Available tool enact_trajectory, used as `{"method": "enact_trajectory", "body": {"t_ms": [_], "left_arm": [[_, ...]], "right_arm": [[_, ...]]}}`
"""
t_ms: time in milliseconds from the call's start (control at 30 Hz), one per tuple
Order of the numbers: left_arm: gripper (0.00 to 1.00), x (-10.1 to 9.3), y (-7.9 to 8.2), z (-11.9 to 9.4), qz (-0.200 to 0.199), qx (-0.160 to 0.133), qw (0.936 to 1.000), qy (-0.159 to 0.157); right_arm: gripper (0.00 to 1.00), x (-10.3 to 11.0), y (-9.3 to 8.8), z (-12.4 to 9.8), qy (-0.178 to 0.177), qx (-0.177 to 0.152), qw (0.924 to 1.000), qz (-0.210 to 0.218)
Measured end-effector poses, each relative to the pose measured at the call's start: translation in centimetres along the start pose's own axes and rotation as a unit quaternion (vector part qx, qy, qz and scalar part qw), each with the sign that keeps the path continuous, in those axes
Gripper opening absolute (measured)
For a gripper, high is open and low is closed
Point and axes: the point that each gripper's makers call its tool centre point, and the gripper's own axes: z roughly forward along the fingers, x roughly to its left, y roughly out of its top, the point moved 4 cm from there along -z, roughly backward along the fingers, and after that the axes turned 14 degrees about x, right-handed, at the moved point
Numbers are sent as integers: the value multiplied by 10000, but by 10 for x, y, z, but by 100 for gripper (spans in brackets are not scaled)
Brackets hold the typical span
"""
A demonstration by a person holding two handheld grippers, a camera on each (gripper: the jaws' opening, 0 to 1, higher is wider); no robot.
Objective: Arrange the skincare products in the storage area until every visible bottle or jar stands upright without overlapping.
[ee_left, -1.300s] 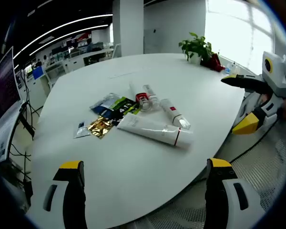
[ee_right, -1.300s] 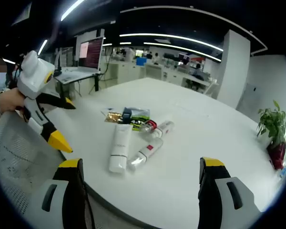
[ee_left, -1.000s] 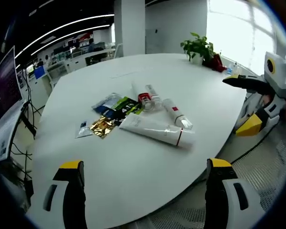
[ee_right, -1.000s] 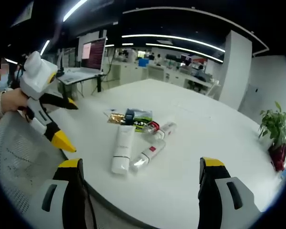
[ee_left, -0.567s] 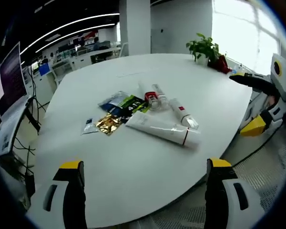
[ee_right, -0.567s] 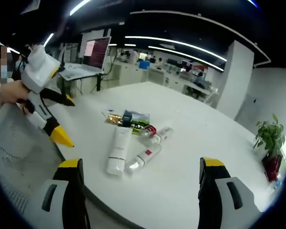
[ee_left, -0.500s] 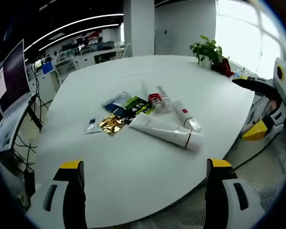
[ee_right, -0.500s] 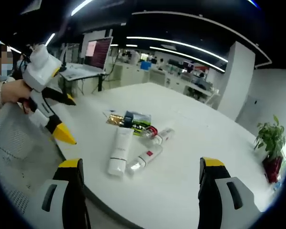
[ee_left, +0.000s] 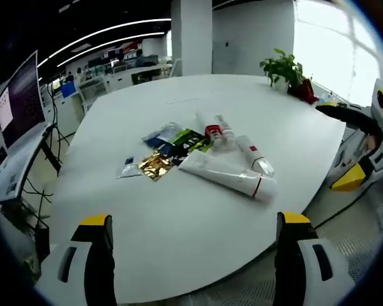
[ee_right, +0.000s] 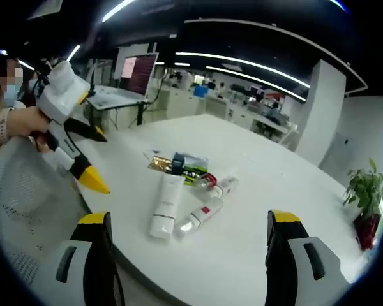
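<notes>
Skincare tubes lie flat in a cluster mid-way across the white round table (ee_left: 179, 217): a large white tube (ee_left: 226, 175) on its side, a smaller clear red-labelled tube (ee_left: 254, 155) just beside it, two small red-capped tubes (ee_left: 216, 131) behind, and foil sachets (ee_left: 159, 156) touching the large tube's far end. Left gripper (ee_left: 191, 261) and right gripper (ee_right: 188, 258) hang off the table edge, jaws spread wide, nothing between them. Potted plant (ee_left: 284, 67) at the far rim.
</notes>
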Motion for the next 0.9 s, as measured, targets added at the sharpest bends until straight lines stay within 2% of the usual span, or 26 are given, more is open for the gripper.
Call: {"method": "enact_trajectory", "body": {"t_ms": [300,400,700,900], "left_arm": [[99,-1,5,-1,128,-119,9998,-27],[99,-2,5,0,234,-64,9997,-39],[99,-14,5,-4,470,-86,9988,-98],[99,-13,8,-3,566,-159,9982,-140]], "right_arm": [[100,-4,-2,0,-22,13,9999,153],[100,-5,-3,0,-8,46,9997,247],[100,-3,-5,0,10,98,9997,213],[100,-9,-4,5,46,225,9995,199]]}}
